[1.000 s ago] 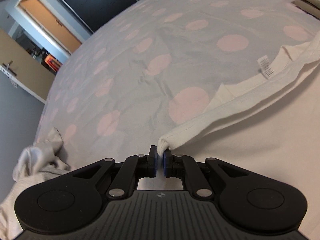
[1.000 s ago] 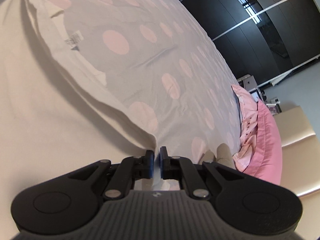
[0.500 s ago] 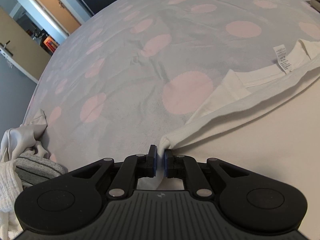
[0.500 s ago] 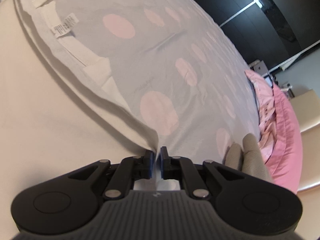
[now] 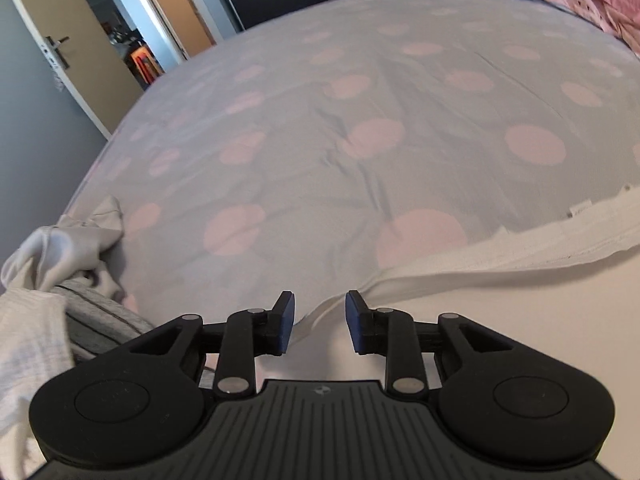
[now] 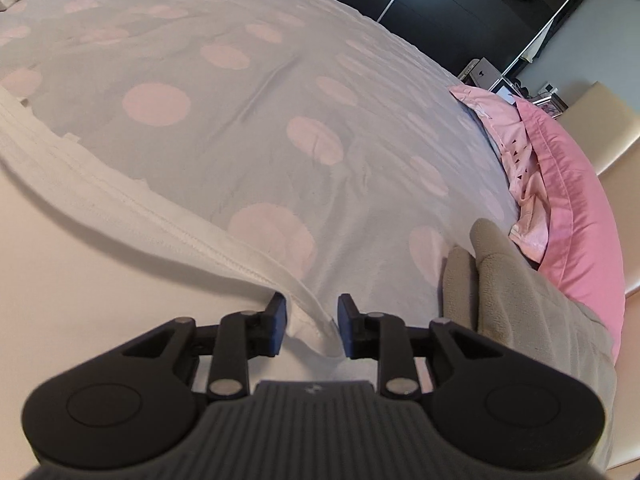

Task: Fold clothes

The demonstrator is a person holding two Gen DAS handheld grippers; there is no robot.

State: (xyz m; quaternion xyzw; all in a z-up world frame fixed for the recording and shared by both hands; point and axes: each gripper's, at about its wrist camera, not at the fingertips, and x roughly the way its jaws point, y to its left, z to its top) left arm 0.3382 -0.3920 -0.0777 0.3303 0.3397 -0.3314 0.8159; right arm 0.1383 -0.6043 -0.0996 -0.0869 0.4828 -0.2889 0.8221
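- Left gripper (image 5: 316,322), seen from its own wrist camera, has just been opening; its blue pads stand apart, and a corner of the cream garment (image 5: 500,320) lies loose between them without being pressed.
- From that corner the garment's hemmed edge runs away to the right, its long axis lying roughly across the view; the cloth spreads flat on the bed (image 5: 320,140), whose grey cover carries pink dots.
- A small label (image 5: 580,209) shows at the hem far right, too small to read.
- A heap of pale and grey clothes (image 5: 60,280) sits at the bed's left edge, well apart from the garment.
- Right gripper (image 6: 312,328), in its own view, has likewise just been opening; its pads are parted with the garment's (image 6: 100,280) other corner slack between them.
- Here the hem runs off to the upper left.
- A folded grey-beige item (image 6: 512,292) lies just right of this gripper, with pink pillows (image 6: 568,200) beyond it.
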